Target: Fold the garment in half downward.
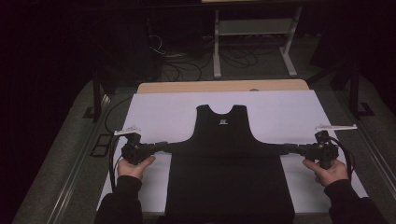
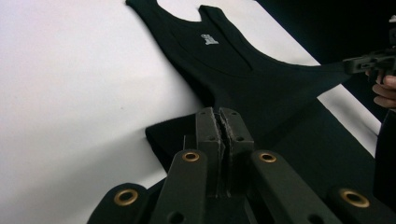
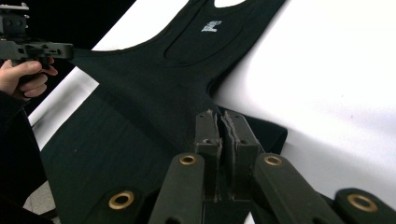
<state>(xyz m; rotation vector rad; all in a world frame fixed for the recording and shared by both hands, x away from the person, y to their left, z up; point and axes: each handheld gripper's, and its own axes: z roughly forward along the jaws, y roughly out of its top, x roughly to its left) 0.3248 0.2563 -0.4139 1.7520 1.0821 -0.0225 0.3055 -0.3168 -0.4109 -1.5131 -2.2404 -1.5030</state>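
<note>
A black tank top (image 1: 224,154) lies flat on the white table cover (image 1: 159,112), neck away from me and a small white label below the neckline. My left gripper (image 1: 166,146) is shut on the garment's left side edge, just under the armhole. At the opposite side edge my right gripper (image 1: 286,148) is shut on the cloth in the same way. The fabric is stretched taut between the two. In the left gripper view the closed jaws (image 2: 223,114) pinch black cloth (image 2: 243,79). In the right gripper view the jaws (image 3: 221,116) also clamp the cloth (image 3: 154,93).
A strip of wooden tabletop (image 1: 219,86) shows beyond the white cover. A white metal stand (image 1: 252,28) and loose cables (image 1: 187,60) sit on the floor behind the table. White cover lies bare on both sides of the garment.
</note>
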